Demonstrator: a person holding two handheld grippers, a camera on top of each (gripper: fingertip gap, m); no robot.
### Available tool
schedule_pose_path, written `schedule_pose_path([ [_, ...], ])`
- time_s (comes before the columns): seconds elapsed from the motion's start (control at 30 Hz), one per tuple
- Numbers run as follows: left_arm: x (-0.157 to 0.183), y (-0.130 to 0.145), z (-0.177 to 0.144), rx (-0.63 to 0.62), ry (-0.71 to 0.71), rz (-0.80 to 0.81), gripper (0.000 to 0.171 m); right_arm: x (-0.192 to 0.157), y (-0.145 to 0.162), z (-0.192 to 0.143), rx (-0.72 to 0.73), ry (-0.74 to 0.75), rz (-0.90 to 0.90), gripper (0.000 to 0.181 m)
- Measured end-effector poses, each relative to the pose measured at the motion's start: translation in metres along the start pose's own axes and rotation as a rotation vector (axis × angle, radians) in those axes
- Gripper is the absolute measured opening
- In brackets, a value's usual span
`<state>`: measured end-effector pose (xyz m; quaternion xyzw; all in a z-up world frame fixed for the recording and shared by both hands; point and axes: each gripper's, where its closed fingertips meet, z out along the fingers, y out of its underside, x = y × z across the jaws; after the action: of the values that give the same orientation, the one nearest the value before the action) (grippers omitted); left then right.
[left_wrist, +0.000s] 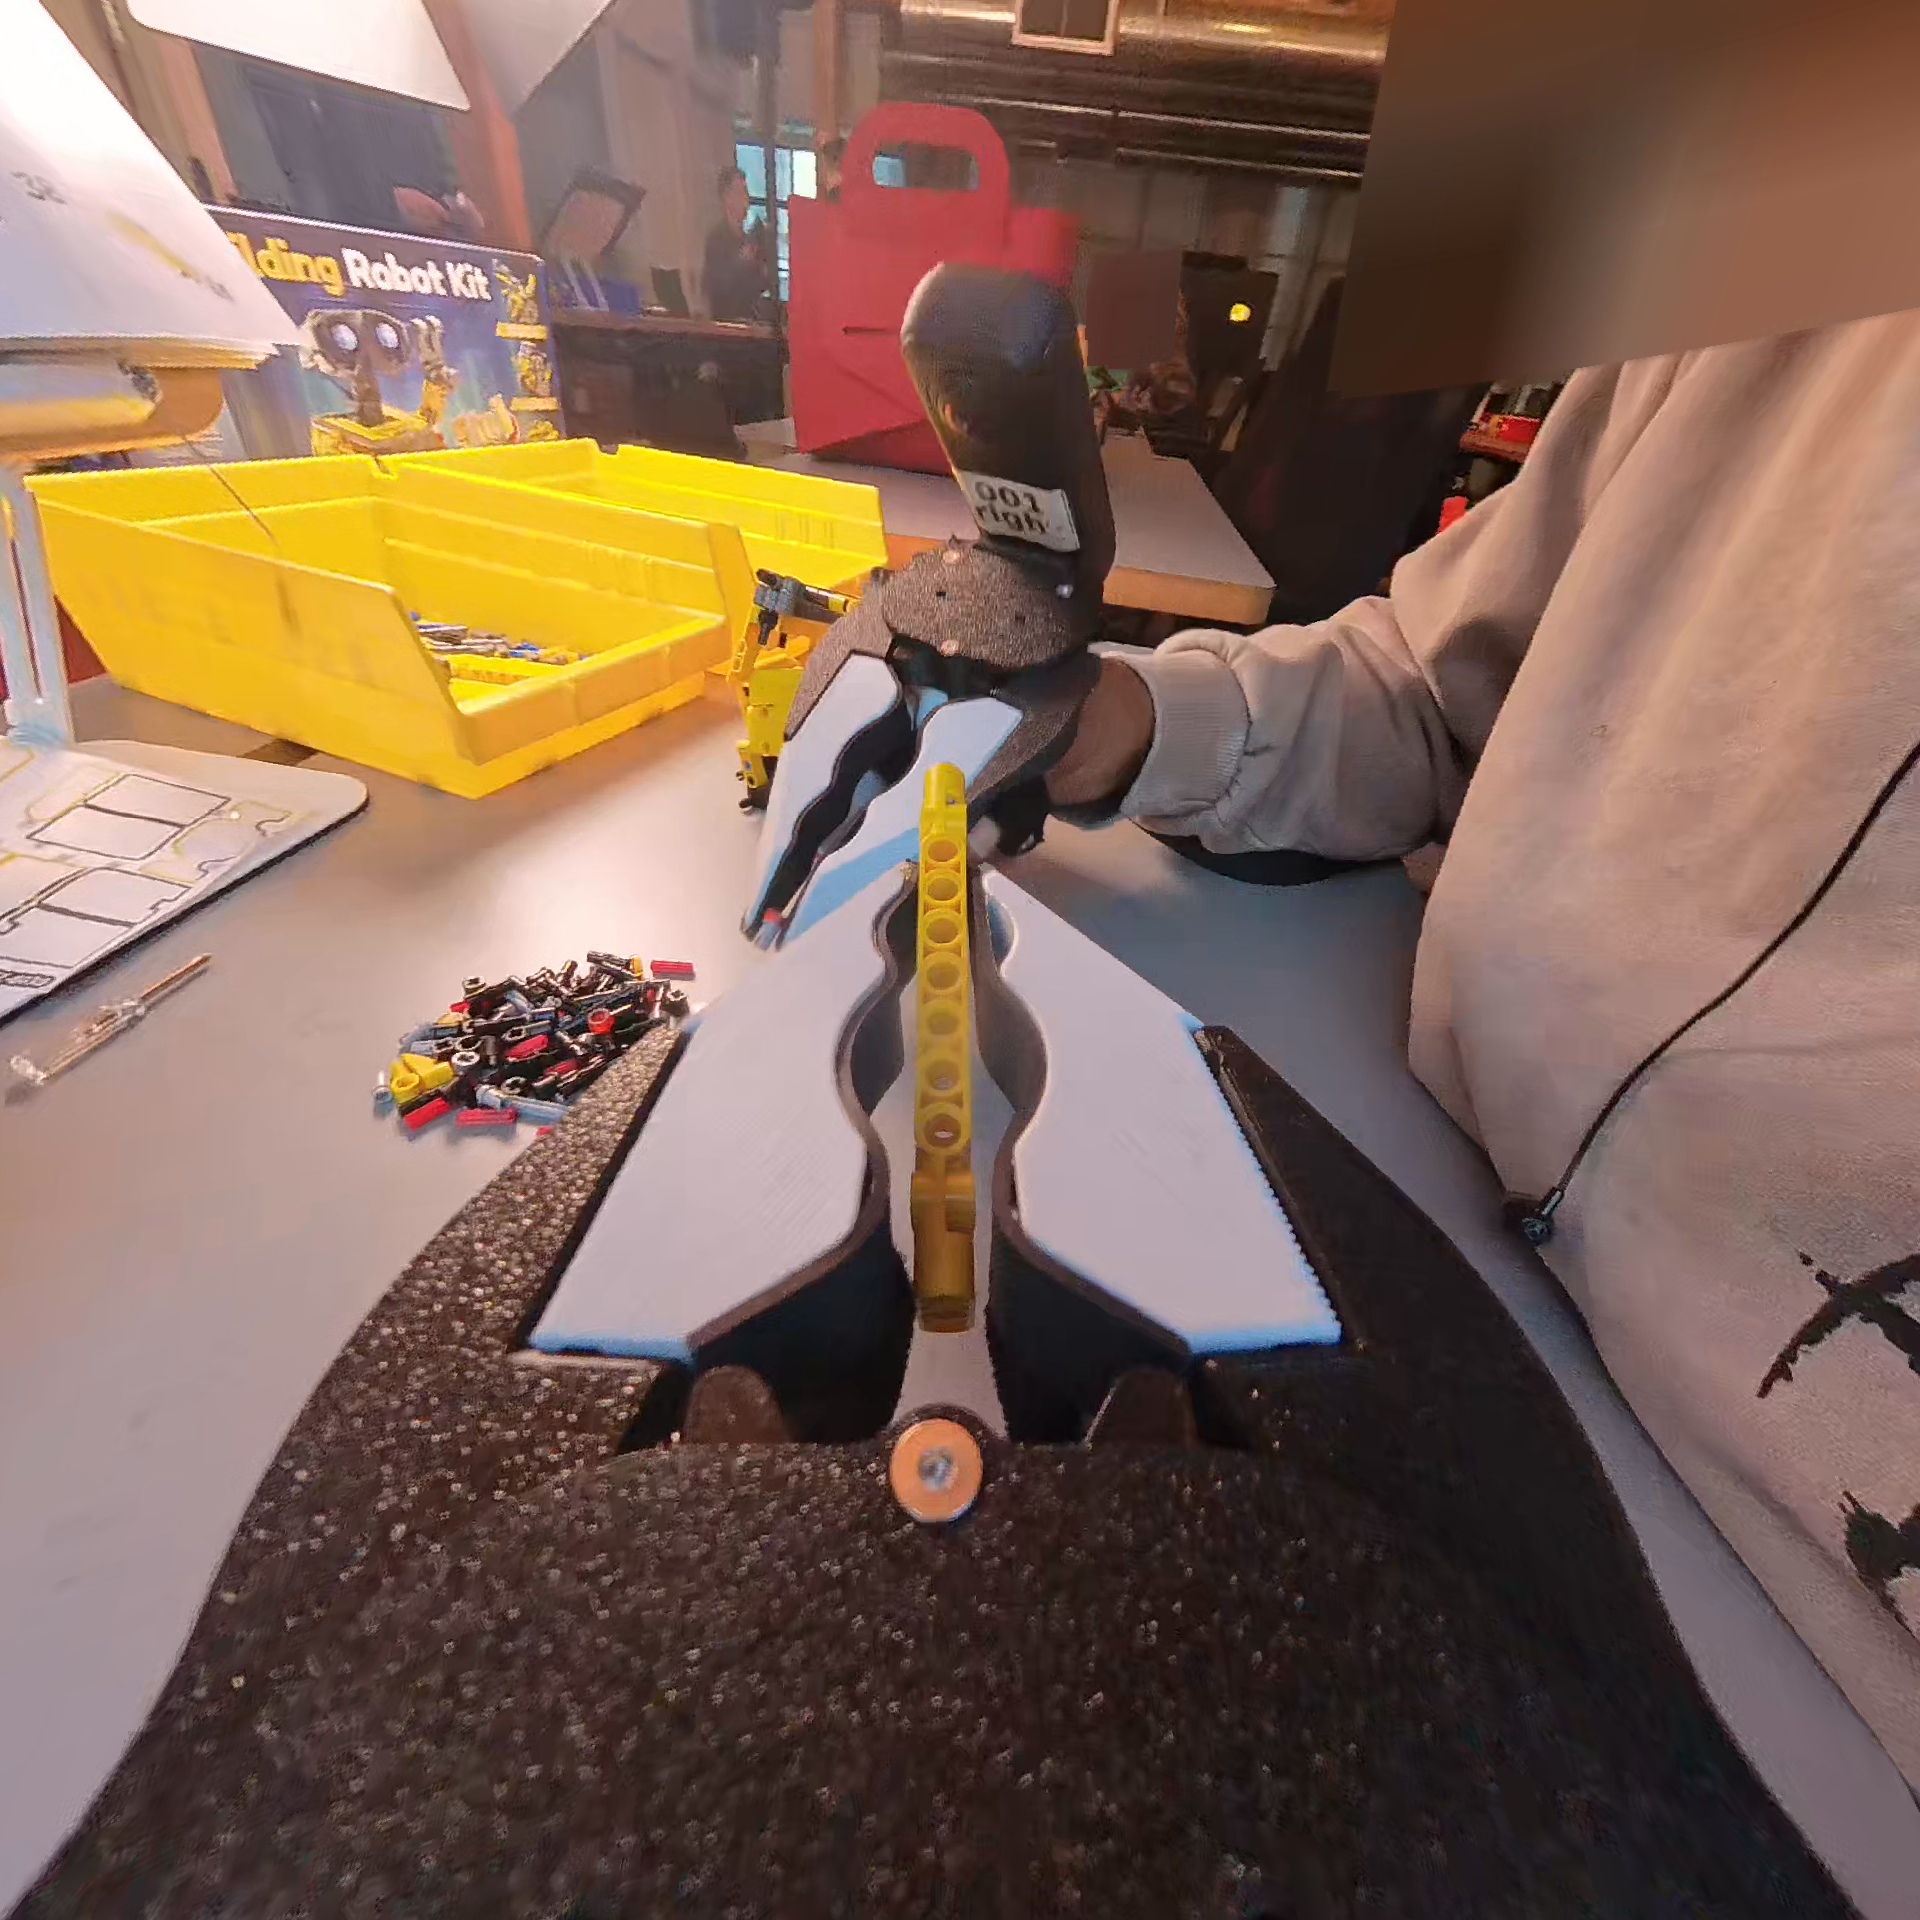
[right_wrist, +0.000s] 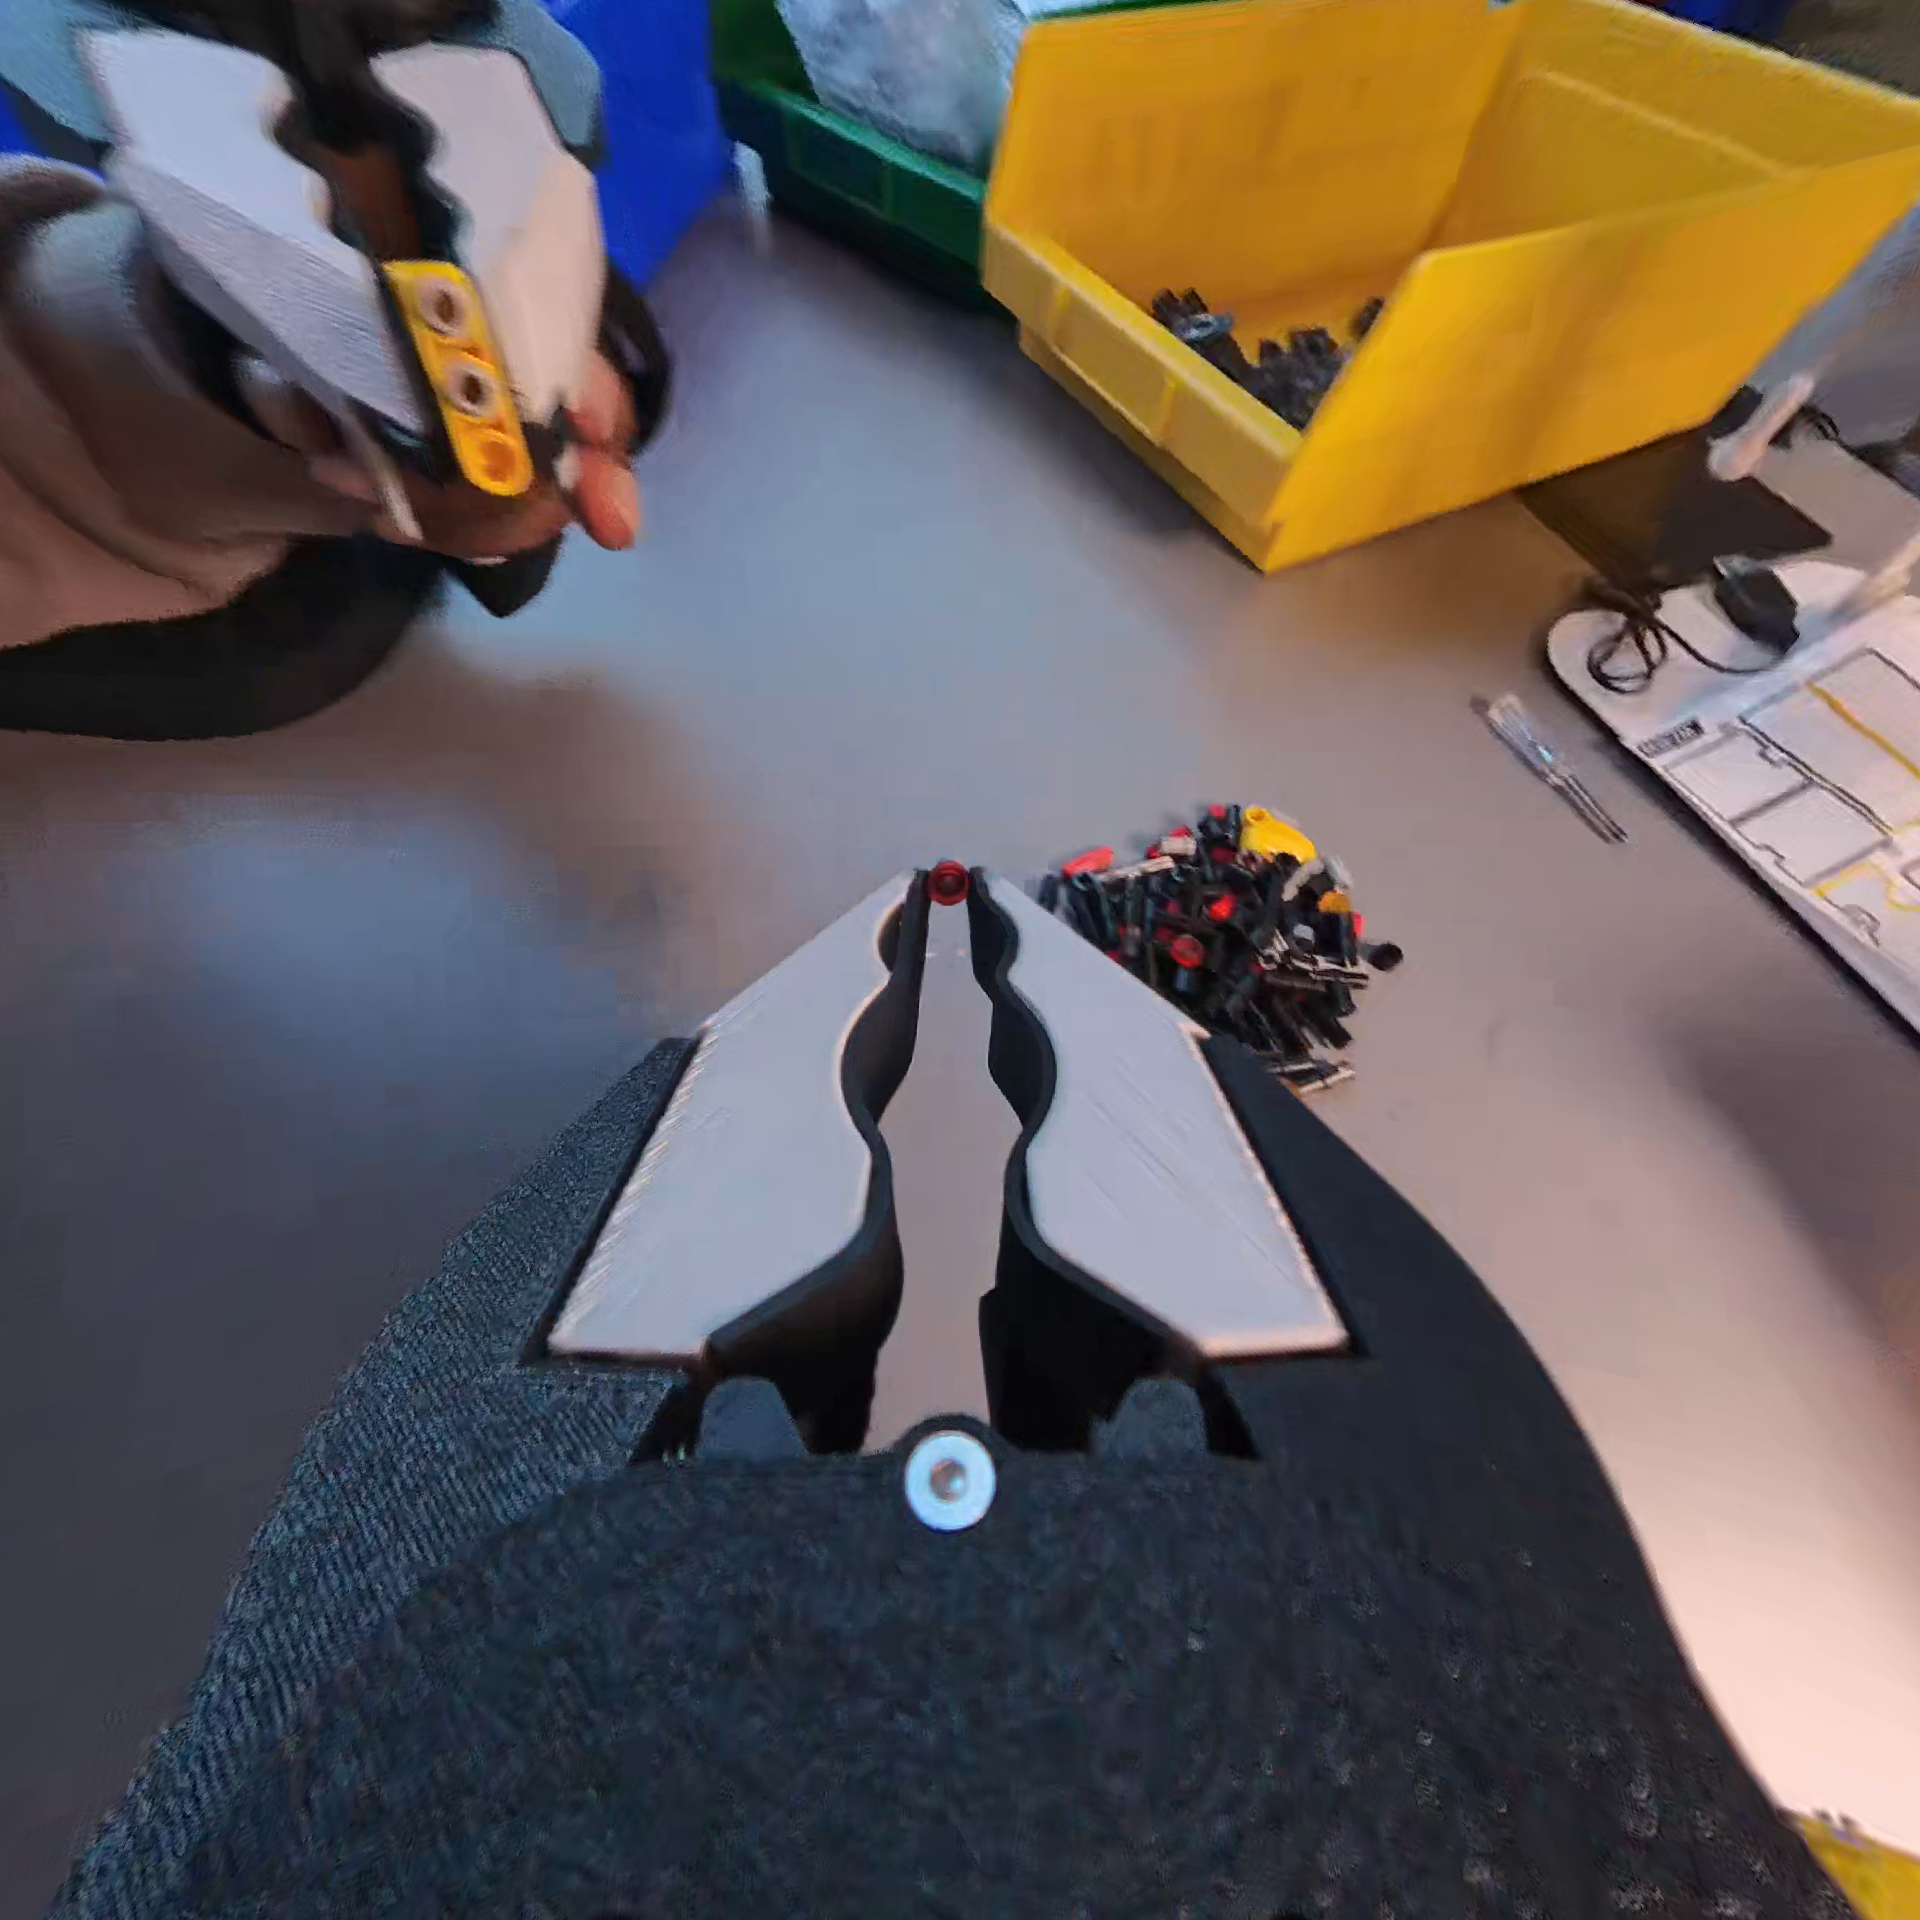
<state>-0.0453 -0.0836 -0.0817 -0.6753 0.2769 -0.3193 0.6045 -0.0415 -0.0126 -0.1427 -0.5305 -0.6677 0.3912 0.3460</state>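
1. Far left of the grey table (left_wrist: 260, 1195) there's a white instruction sheet (left_wrist: 114, 852) with outlined shapes on it, and a thin clear-handled tool (left_wrist: 104, 1023) lying just beside it.
2. Behind that are the yellow parts bins (left_wrist: 416, 613), the front one holding small dark pieces, with a robot kit box (left_wrist: 416, 332) standing behind them.
3. Next over, a loose pile of small connector pins (left_wrist: 530, 1039), mostly black and red with a few yellow bits, right on the tabletop.
4. Left gripper (left_wrist: 940, 894): jaws nearly closed, clamped on a long yellow beam with holes (left_wrist: 943, 1039) that runs lengthwise between the fingers and pokes out past the tips. It's held off the table.
5. Right gripper (right_wrist: 948, 883): jaws squeezed almost together, pinching a tiny red pin (right_wrist: 948, 881) at the very tips, just beside the pile. In the left wrist view it's right by the beam's far end, with a partly built yellow model (left_wrist: 769, 675) behind it.
6. On the right, a person's sleeve (left_wrist: 1299, 738) in a light sweatshirt.
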Motion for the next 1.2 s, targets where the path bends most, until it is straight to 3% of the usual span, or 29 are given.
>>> schedule_pose_path([
  [0.2,0.004,-0.010,-0.001,0.072,0.027,-0.045,0.006,0.030,0.026,0.026,-0.145,0.197,-0.072,0.006],
  [0.67,-0.003,0.002,0.006,0.034,-0.004,-0.070,0.006,0.038,0.034,0.030,-0.153,0.224,-0.083,0.008],
  [0.8,-0.007,0.004,0.006,0.023,-0.026,-0.072,0.007,0.037,0.036,0.029,-0.163,0.219,-0.096,0.016],
  [0.9,-0.008,0.004,0.004,0.028,-0.027,-0.081,0.007,0.025,0.017,0.020,-0.044,0.140,-0.085,0.021],
  [1.03,-0.006,0.004,0.004,0.024,-0.017,-0.076,0.007,-0.011,-0.009,0.004,0.112,-0.089,-0.046,0.036],
  [1.2,0.001,0.022,0.017,-0.083,-0.015,-0.011,0.007,-0.045,-0.046,-0.025,0.314,-0.342,0.106,0.035],
])
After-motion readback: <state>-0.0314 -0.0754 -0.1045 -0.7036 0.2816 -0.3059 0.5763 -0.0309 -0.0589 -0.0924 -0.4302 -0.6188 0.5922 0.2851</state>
